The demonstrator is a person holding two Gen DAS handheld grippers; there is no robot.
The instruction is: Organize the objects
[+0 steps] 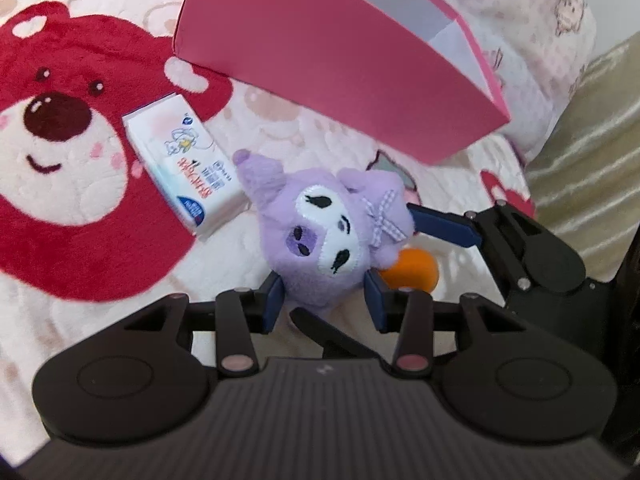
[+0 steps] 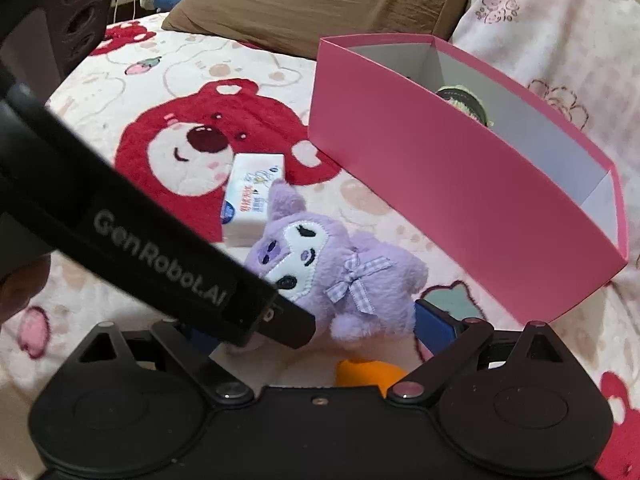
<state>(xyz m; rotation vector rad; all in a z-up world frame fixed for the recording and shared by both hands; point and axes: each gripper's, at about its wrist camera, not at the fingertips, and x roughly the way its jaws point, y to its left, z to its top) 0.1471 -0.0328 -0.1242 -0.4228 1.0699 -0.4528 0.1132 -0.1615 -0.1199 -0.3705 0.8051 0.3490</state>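
A purple plush toy (image 1: 320,228) with a checked bow sits between the blue pads of my left gripper (image 1: 325,300), which is shut on its lower body. The plush also shows in the right wrist view (image 2: 340,276). My right gripper (image 2: 320,340) stands open around an orange object (image 2: 368,374), which also shows behind the plush in the left wrist view (image 1: 414,272). One right finger (image 1: 444,224) reaches beside the plush. A white tissue pack (image 1: 184,164) lies left of the plush on the blanket. An open pink box (image 2: 460,184) stands behind, with a dark round item (image 2: 464,100) inside.
A bear-print blanket (image 1: 72,200) covers the bed. A brown pillow (image 2: 320,4) lies at the back. The left gripper's black body (image 2: 120,216) crosses the right wrist view. A beige fabric edge (image 1: 592,152) lies at the right.
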